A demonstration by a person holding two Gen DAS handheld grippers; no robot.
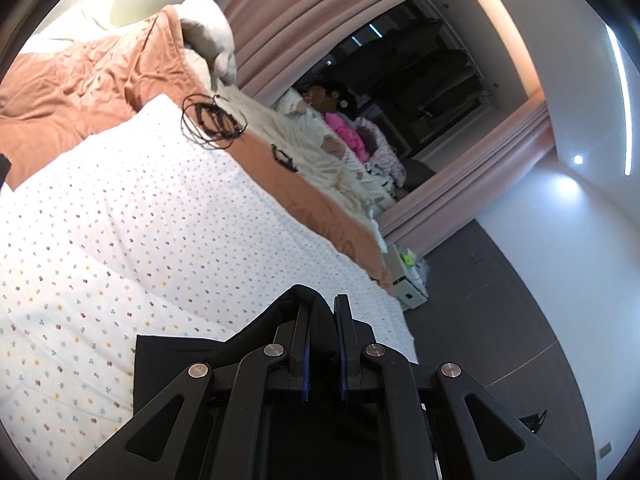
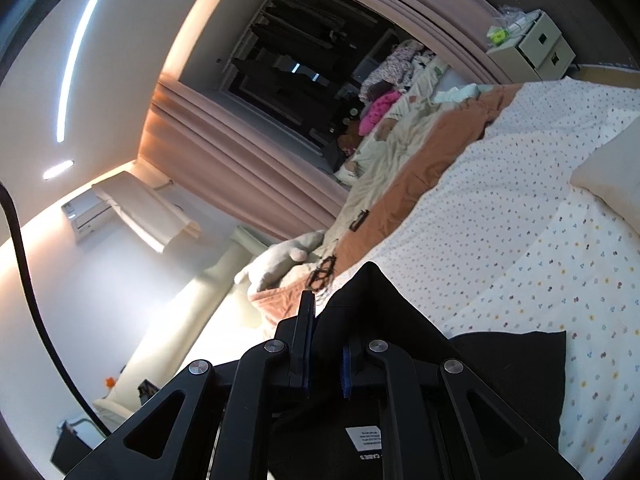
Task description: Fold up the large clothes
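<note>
A black garment lies over the bed's white dotted sheet. My left gripper is shut on a raised fold of it, the cloth bunched between the blue pads. In the right wrist view the same black garment spreads to the right over the dotted sheet, a white care label showing near the bottom. My right gripper is shut on a peaked corner of the cloth, which drapes over its right finger.
An orange-brown blanket and a cream quilt lie along the bed's far side, with a coil of black cable and a grey plush toy. Pink curtains, a white bedside cabinet and dark floor border the bed.
</note>
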